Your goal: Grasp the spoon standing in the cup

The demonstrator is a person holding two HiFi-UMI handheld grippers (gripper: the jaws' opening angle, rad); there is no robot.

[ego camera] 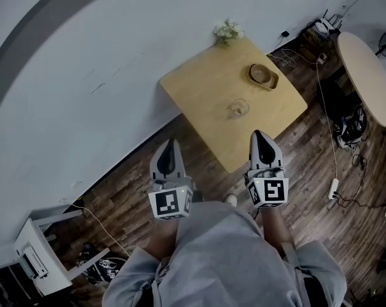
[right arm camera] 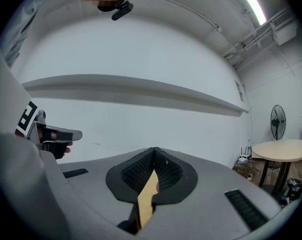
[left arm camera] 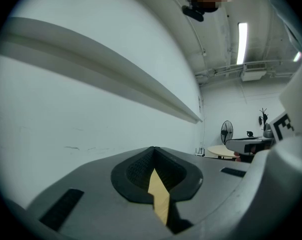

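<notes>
A clear glass cup [ego camera: 238, 109] stands near the middle of a small light-wood table [ego camera: 199, 91]. The spoon in it is too small to make out. Both grippers hover over the floor on the near side of the table, pointing at it. My left gripper [ego camera: 170, 144] is shut and empty, off the table's near left edge. My right gripper [ego camera: 259, 135] is also shut and empty, just short of the table's near edge below the cup. In the left gripper view the jaws [left arm camera: 153, 149] meet at the tip; in the right gripper view the jaws [right arm camera: 154, 150] meet too. Neither gripper view shows the cup.
A wooden bowl [ego camera: 262, 75] and a small bunch of flowers [ego camera: 227, 31] sit at the table's far side. A round table [ego camera: 369, 75], cables and a power strip [ego camera: 333, 188] lie to the right. A white stand [ego camera: 39, 261] is at the lower left, along the white wall.
</notes>
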